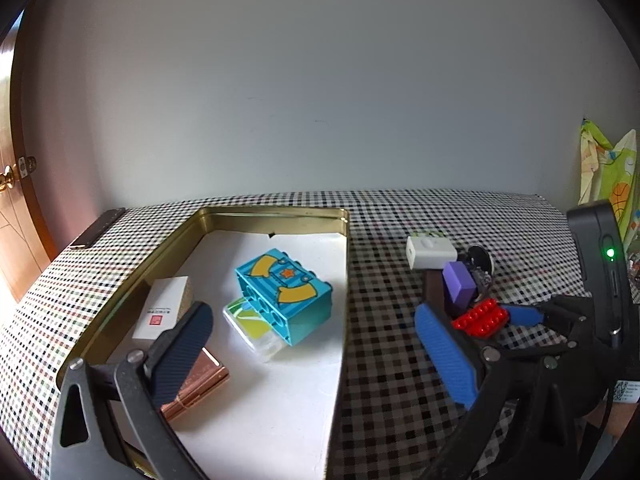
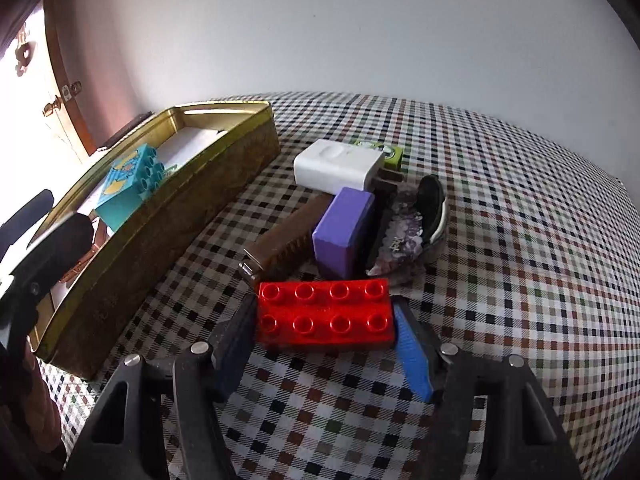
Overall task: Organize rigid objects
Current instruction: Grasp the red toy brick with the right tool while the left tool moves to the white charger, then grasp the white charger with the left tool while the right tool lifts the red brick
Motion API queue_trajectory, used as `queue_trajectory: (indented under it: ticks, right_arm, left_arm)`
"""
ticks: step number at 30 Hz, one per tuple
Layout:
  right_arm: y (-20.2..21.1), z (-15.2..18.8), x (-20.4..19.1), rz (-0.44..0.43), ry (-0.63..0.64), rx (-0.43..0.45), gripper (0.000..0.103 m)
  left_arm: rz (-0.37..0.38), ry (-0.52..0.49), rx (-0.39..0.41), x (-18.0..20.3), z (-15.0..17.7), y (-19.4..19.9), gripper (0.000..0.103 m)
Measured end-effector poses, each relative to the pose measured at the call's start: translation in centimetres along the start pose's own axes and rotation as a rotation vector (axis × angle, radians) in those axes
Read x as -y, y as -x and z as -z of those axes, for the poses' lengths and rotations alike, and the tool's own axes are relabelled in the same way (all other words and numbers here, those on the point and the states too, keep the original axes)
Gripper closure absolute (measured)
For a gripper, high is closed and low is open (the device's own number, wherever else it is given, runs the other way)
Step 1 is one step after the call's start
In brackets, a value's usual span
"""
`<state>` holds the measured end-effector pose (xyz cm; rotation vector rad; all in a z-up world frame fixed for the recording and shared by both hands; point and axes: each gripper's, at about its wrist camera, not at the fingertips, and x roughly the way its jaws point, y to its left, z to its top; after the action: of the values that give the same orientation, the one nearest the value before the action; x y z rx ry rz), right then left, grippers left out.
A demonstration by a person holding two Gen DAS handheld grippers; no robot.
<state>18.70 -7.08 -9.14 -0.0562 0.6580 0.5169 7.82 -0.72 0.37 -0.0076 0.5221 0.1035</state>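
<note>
While the right claw (image 2: 325,334) straddles the red eight-stud plastic brick (image 2: 325,317) on the checked-cloth bench (image 2: 520,240), step in hand reads as pick-up of the next loose item. Jaws stand at mid width, one pad at each short end of brick; left pad looks to touch, right pad at most just touching, grip not yet firm in my reading. Brick sits flat on cloth, studs up, at near edge of the loose pile: purple rectangular block (image 2: 344,232), brown bar w/ metal end (image 2: 280,240), white plastic charger-like box (image 2: 340,166), glittery clump beside a dark disc (image 2: 432,208).

Left claw (image 1: 312,344) is wide, nothing betw. its fingers, hovering over near end of the gold metal tin (image 1: 276,213), which has a white liner. Already inside: teal printed brick (image 1: 286,296), clear green-label case (image 1: 254,330), white card box (image 1: 160,308), copper-coloured flat piece (image 1: 200,388).

Next move, as I judge: finish the squeeze, lift straight to clear purple block touching brick's far side, carry left over tin wall, set down in bare liner area nr. right wall.
</note>
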Motion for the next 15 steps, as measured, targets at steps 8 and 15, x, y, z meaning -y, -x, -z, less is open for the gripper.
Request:
queue_trajectory:
  ticks: [8,15]
  right_arm:
    - [3.9,1.8,2.0,0.078,-0.039,0.128,0.037]
    - [3.8,0.5,5.8,0.148,-0.080,0.153,0.037]
  left_arm:
    - [0.058,-0.032,-0.017,2.4,-0.7,-0.4,0.000]
    - [0.116,-0.074,-0.090,5.9,-2.6,-3.3,0.000]
